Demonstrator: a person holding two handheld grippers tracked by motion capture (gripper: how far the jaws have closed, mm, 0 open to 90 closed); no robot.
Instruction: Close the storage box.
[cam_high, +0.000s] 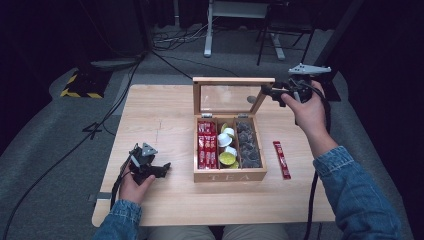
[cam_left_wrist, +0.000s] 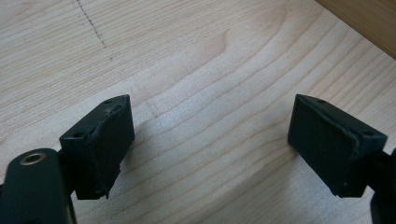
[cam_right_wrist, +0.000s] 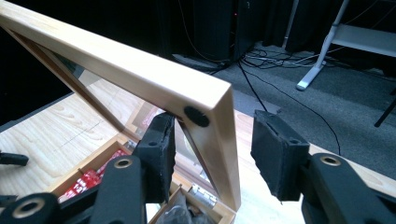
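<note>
High view: wooden tea box (cam_high: 229, 172) sits mid-tabletop (cam_high: 160, 200), its glass-paned lid (cam_high: 232, 80) raised near upright. Three compartments hold red sachets (cam_high: 206, 145), small pods (cam_high: 226, 145) and dark pieces (cam_high: 248, 145). One red sachet (cam_high: 281, 159) lies loose just right of the box.

Right claw (cam_right_wrist: 212, 154) straddles the lid's right corner, jaws spread to either side of the wooden frame, not yet closed on it. Left claw (cam_left_wrist: 210, 144) is spread and empty, hovering low over bare wood left of the box.

Judgement: the lid is stiff, light and hinged, and the glass pane is fragile, so grip belongs on the wooden frame. The loose sachet looks thin and slippery. Open room lies left of the box; the right tabletop edge is near the sachet.
</note>
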